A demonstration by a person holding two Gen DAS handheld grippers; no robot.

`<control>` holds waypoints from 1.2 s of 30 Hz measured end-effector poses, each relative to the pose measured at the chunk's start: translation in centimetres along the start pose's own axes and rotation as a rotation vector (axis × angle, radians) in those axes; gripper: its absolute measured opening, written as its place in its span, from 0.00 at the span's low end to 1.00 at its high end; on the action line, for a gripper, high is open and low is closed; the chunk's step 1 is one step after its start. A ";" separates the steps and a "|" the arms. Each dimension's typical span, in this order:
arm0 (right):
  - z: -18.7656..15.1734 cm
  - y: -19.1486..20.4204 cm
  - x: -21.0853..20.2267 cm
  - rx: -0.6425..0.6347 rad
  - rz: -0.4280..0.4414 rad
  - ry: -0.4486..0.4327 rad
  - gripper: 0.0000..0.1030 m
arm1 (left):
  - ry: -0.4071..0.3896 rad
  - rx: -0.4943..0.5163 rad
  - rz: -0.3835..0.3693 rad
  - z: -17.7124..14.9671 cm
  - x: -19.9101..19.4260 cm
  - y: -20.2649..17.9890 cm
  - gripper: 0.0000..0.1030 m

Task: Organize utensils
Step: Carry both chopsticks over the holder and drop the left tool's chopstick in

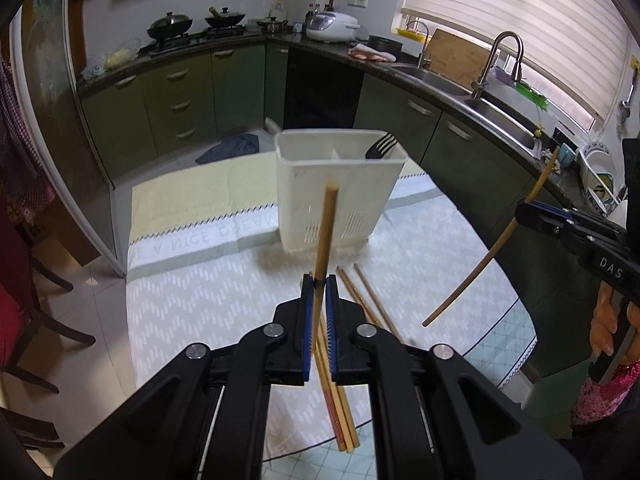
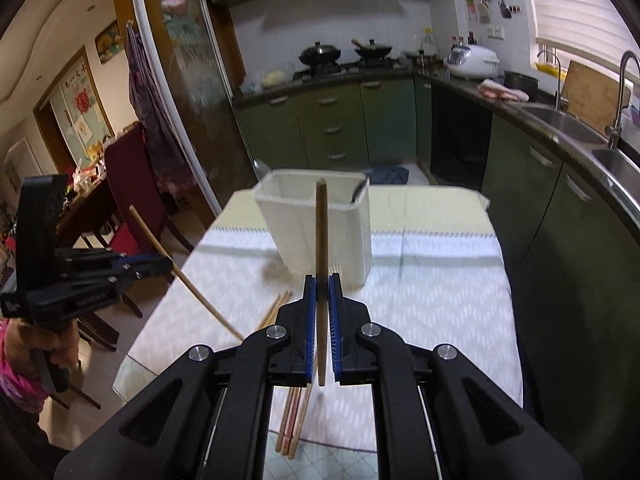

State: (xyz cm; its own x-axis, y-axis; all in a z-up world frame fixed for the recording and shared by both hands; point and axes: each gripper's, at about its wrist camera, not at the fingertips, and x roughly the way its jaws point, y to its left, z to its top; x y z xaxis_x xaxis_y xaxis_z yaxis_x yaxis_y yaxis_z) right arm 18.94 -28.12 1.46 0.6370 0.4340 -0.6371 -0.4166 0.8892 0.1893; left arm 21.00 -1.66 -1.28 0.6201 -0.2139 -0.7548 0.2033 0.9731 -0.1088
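In your left wrist view, your left tool point(image 1: 320, 280) is squeezed tight on a thin, tan wooden chopstick point(image 1: 326, 232) that stands up in front of the white holder point(image 1: 336, 192), which has a black fork point(image 1: 380, 146) inside. In your right wrist view, your right tool point(image 2: 322, 280) pinches a darker chopstick point(image 2: 321, 232) held up above the tabletop point(image 2: 440, 300), with more chopsticks point(image 2: 294, 420) lying flat below.

Tablecloth point(image 1: 224, 236), grey band, left wrist view: pale woven capitals, upside down from this side, read "A NICE DREAM"; the start and end of the line are cut off or hidden.

Right gripper point(image 1: 524, 210), black body, same view: white letters "DAS", rest out of sight.

Left gripper point(image 2: 170, 267), right wrist view: small side lettering, too blurred to read.
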 end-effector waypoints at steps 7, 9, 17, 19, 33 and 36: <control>4.1 0.6 -1.4 -0.008 0.021 -0.050 0.07 | -0.076 0.030 -0.022 4.3 -2.1 -1.4 0.06; 5.5 0.8 -2.0 -0.011 0.022 -0.072 0.07 | -0.109 0.040 -0.015 5.9 -2.9 -1.8 0.06; 10.9 0.8 -4.1 0.011 0.037 -0.153 0.07 | -0.202 0.060 -0.029 11.4 -5.4 -3.2 0.06; 12.2 0.7 -4.2 0.017 0.037 -0.173 0.07 | -0.225 0.059 -0.025 12.5 -5.7 -3.3 0.06; 18.5 0.3 -0.7 0.039 -0.019 -0.261 0.07 | -0.324 0.041 0.018 18.0 -2.9 -2.0 0.06; 18.0 0.1 1.8 0.044 -0.034 -0.233 0.07 | -0.293 0.034 0.027 17.8 -0.5 -1.8 0.06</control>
State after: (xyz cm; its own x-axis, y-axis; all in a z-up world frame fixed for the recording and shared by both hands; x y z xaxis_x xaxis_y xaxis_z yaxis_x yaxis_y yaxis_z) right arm 31.75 -24.65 13.79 0.7850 0.4206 -0.4548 -0.3668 0.9072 0.2057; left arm 33.76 -4.82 10.81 0.8167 -0.2089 -0.5379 0.2063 0.9763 -0.0659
